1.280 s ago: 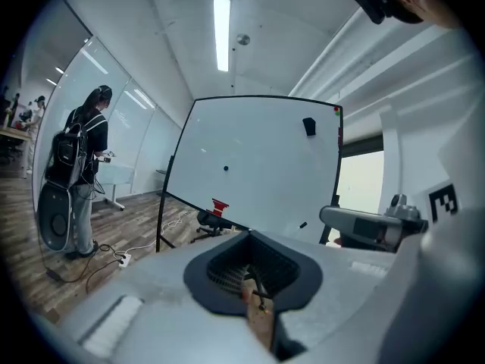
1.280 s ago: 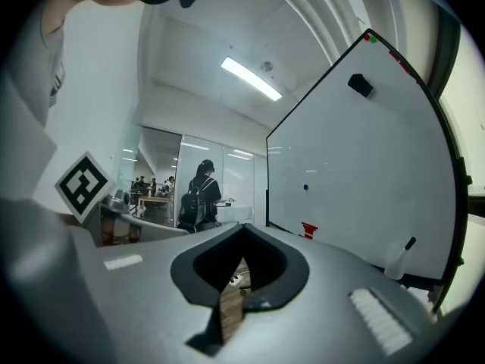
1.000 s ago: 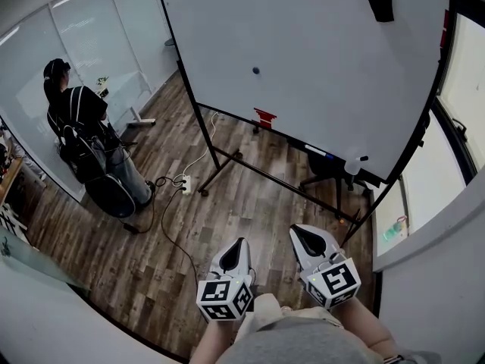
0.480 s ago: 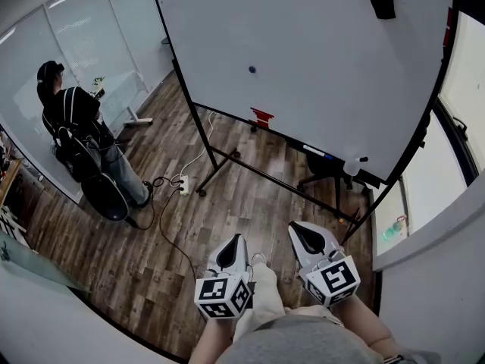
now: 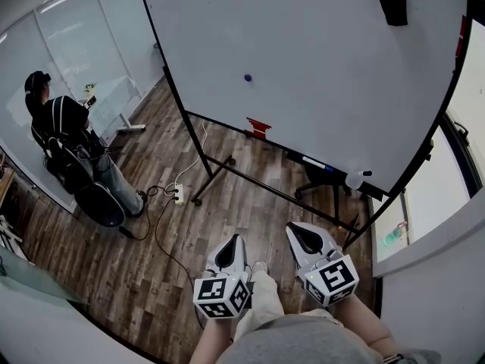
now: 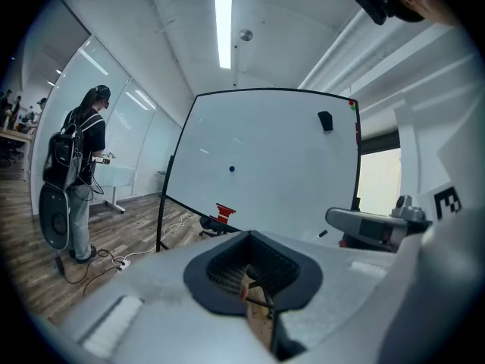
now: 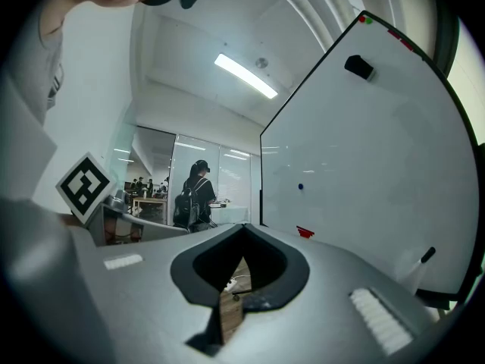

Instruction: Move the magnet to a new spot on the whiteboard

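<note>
**Magnet move: not begun, approach stage only**

1. Whiteboard. A large white panel in a black wheeled frame on a wood floor, well ahead of the wearer. Its face is almost bare. It is the carrier for the task item and the site of both the old and new spots. Plenty of blank surface shows on every side of the magnet, so the choice of a new spot looks unconstrained.

2. Person. Dark clothing, off to the left by the glass wall, well apart from the board. No part in the task, as far as can be judged.

3. Left hand-held gripper. Low in the head view, near the wearer's body. Its jaws are pressed together with nothing between them. It aims toward the board and is far short of it.

4. Right hand-held gripper. Just beside the left one and posed alike. Its jaws are likewise pressed together and empty.

5. Eraser. A black block near the board's upper right corner, well apart from the magnet.

6. Magnet. A small dark dot left of the board's middle, above a red tag on the lower rail. It is untouched.

Status, by judgement: nothing is done. Left to do: close in on the board, part one pair of jaws, pinch the magnet, pull it free, and set it on a blank patch.
</note>
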{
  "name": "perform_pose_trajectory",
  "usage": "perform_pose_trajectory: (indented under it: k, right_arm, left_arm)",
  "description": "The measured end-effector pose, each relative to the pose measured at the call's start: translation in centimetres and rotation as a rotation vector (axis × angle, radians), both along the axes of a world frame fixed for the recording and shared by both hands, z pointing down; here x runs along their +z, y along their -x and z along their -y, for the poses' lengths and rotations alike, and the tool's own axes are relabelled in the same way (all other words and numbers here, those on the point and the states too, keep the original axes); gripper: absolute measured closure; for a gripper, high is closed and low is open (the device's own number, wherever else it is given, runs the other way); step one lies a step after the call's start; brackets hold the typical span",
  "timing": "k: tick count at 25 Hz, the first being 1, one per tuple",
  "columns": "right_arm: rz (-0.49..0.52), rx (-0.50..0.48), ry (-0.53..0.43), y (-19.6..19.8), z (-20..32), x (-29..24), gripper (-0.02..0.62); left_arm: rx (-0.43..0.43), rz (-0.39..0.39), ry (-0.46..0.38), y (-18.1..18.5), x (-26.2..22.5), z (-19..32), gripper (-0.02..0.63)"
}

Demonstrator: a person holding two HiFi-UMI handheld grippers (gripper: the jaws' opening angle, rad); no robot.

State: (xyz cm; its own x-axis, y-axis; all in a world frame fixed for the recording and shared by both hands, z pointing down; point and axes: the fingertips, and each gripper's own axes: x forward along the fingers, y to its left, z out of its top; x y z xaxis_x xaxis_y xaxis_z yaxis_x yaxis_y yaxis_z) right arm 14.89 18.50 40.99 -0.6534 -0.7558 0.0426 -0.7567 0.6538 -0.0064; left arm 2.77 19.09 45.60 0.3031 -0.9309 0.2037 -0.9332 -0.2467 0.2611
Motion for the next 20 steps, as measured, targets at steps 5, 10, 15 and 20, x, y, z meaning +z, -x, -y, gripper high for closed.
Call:
perform_pose_trajectory:
  k: [5,10,15,20]
  right_arm:
    - [-0.012,0.017,-0.017,0.8,4.2,-0.4,0.595]
    - [-0.019,0.03,-0.032,2.1,8.9,-1.2,0.595]
    - [-0.015,0.048,-0.031,3.9,14.0,-2.0,0.595]
    - [-0.012,0.059,-0.035,5.5,18.7,-2.6,0.595]
  left_arm:
    - [0.009,-0.009,-0.004,1.1,-0.1,4.7,0.601]
    - [0.045,0.005,-0.006,2.0,-0.4,9.6,0.603]
    - [0.075,0.016,-0.006,3.4,-1.2,14.8,0.601]
    - [0.11,0.023,-0.014,4.3,-2.1,19.9,0.601]
